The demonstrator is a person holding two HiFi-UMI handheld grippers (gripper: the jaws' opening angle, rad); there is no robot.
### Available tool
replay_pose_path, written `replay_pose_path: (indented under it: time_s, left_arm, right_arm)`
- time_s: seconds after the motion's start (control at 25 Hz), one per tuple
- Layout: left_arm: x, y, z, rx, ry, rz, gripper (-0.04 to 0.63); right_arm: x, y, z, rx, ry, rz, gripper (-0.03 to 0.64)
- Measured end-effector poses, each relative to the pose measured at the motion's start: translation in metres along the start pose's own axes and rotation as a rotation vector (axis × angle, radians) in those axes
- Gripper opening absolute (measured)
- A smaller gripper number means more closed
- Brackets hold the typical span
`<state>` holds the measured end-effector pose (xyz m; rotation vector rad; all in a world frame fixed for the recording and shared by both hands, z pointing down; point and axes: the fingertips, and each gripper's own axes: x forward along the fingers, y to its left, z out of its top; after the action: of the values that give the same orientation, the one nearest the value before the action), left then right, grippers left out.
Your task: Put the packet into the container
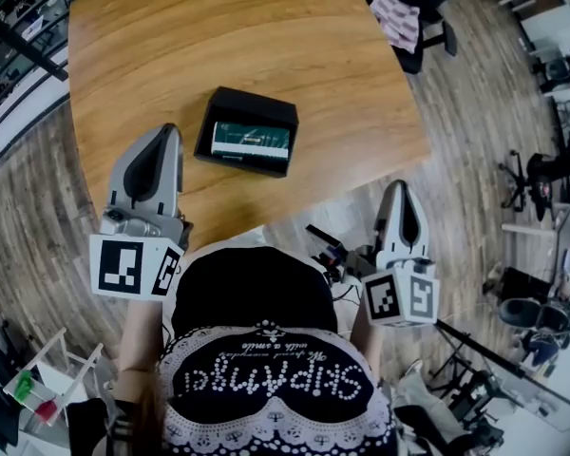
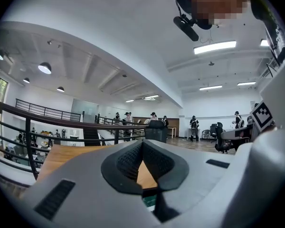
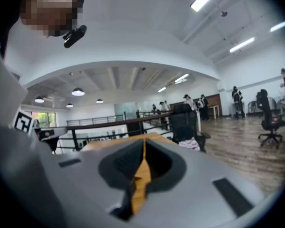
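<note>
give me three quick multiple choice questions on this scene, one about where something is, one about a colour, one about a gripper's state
1. Where is the green packet?
A. on the bare table
B. inside the container
C. on the floor

2. What colour is the container?
A. black
B. white
C. red

3. How do the left gripper's jaws stand?
A. wide open
B. shut on the packet
C. shut with nothing between them

Answers:
1 B, the head view shows the packet lying within the container's walls.
2 A, its walls are black against the wooden table.
3 C, the left gripper view shows the pads meeting at the tips with only the table seen past them.
</note>
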<state>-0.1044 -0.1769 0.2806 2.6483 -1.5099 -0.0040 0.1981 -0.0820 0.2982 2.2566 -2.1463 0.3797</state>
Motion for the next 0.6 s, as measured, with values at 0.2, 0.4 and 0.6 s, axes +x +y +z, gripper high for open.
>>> replay_pose_path:
  time_s: [0.2,0.4,0.6]
  left_arm:
    - [-0.012,0.003,-0.006,0.011,-0.011,0.024,0.031]
    - [-0.019,-0.001,-0.023,0.001,0.018,0.018,0.031]
    - [-0.027,-0.005,-0.030,-0.007,0.037,0.021,0.031]
  right_arm:
    - [-0.003,0.003,-0.005,-0.005,0.002,0.012,0.035]
    - [-0.003,0.006,-0.013,-0.008,0.009,0.022,0.035]
    - [-0.007,0.011,-0.017,-0.026,0.015,0.035,0.035]
